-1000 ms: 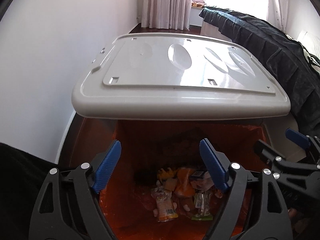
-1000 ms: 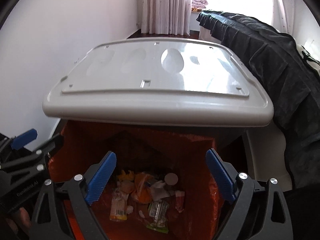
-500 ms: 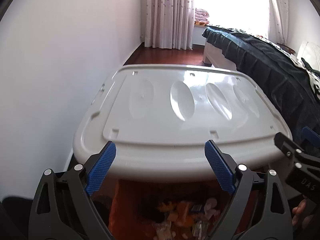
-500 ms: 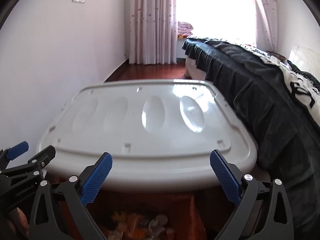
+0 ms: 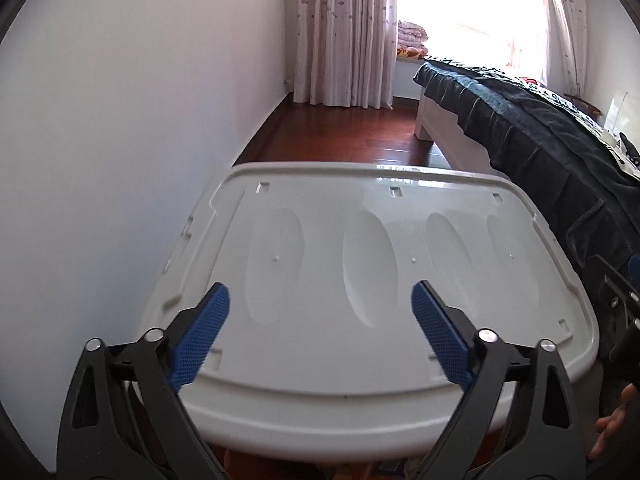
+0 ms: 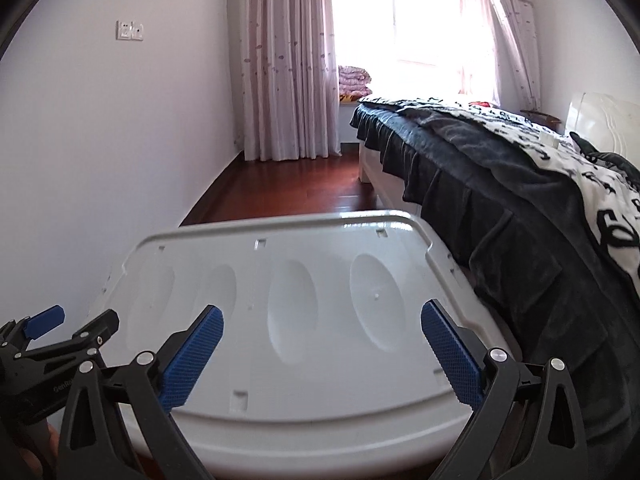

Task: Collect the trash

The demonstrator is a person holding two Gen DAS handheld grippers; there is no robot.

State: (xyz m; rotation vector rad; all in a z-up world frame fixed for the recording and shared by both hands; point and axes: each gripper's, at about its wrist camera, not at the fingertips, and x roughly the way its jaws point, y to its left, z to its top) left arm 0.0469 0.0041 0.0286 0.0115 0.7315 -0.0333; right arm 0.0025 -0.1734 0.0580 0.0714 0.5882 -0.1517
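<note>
Your left gripper (image 5: pixel 320 332) is opening wide with nothing between its blue pads (image 5: pixel 200 336), and your right gripper (image 6: pixel 320 352) stands fully wide and empty too. Both hang above the grey-white plastic lid (image 5: pixel 360 280) of the bin – the lid has four oval hollows and lies nearly flat. Of the trash (image 5: pixel 360 470) only a thin strip of colour shows under the lid's near edge; what it is you cannot tell. The lid sits between a white wall (image 5: pixel 120 160) and a bed (image 6: pixel 520 200) with a dark cover. Beyond it lies a red-brown wooden floor (image 5: pixel 340 132), then pink curtains (image 6: pixel 288 60) at a bright window.
</note>
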